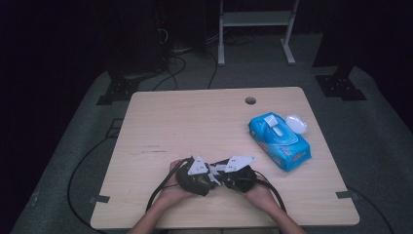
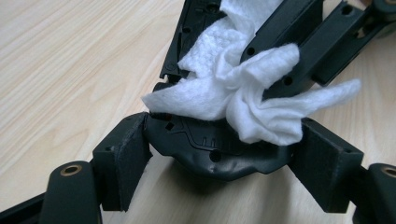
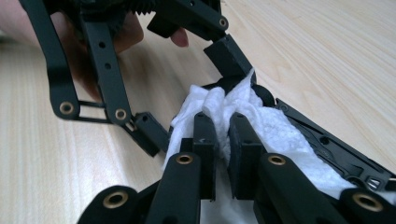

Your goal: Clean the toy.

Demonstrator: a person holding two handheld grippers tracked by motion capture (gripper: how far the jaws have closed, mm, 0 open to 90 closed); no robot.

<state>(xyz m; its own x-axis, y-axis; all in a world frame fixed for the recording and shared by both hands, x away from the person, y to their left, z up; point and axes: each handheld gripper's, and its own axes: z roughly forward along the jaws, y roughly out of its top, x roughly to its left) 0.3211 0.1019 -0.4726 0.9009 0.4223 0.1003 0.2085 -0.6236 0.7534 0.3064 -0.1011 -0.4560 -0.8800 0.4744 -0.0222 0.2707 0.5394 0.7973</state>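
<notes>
Wooden table (image 1: 195, 122): two grippers, left (image 2: 224, 154) clasping one black object (image 2: 210, 149), perhaps plastic; right (image 3: 223, 140) pinching one wipe (image 3: 280, 135).

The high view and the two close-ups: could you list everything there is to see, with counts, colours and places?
Table: one, light wood, centre, with a round hole near its far edge.
Wet-wipe pack: one, blue, on the table's right side.
Pack's flip lid: one, white, open, at the pack's far end.
White wipe: one, crumpled, pinched by the right hand-held gripper against a black object.
Black object: one, held between the left hand-held gripper's jaws.
Frame: one, white, on the floor beyond the table.
Cables: several, black, on the floor.
Hands: two, near edge.
</notes>
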